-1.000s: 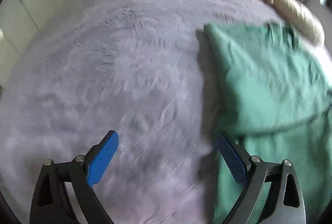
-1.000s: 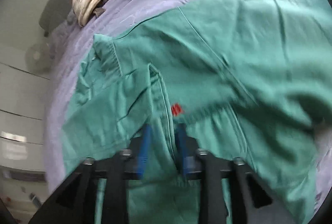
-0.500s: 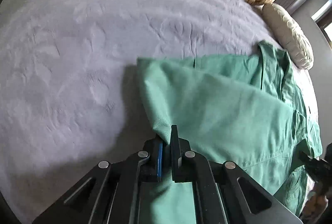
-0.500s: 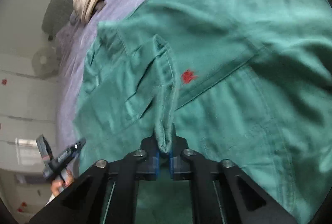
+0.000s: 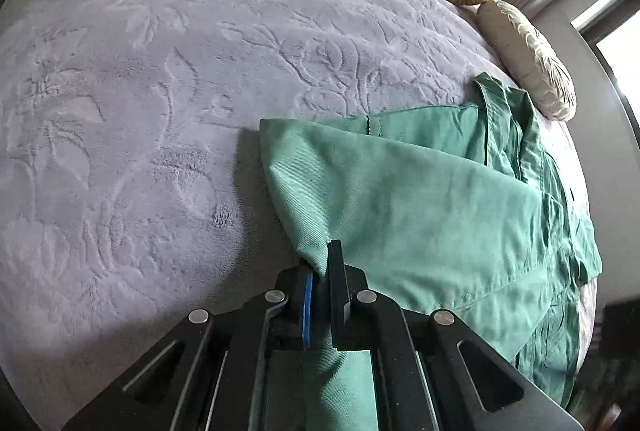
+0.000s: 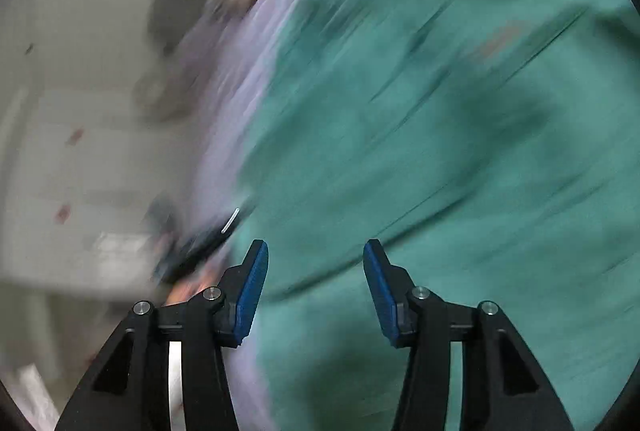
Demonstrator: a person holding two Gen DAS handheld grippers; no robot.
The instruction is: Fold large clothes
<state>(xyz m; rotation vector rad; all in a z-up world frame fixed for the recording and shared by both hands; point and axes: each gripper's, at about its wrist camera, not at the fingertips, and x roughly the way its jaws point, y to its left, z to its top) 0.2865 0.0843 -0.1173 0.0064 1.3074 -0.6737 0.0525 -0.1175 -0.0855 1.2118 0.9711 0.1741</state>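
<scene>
Left gripper [image 5: 318, 283] pinches green garment [image 5: 420, 215] fold, lower centre.
Right gripper [image 6: 316, 287]: jaws wide, empty, view blurred.

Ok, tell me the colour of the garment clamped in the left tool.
Green garment, clearest in the left wrist view.

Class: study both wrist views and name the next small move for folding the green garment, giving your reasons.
Probably bring the open right hand-held gripper to a free garment edge. The left hand-held gripper is shut on the green garment, whose fold lies unfinished on the purple bedspread.
</scene>
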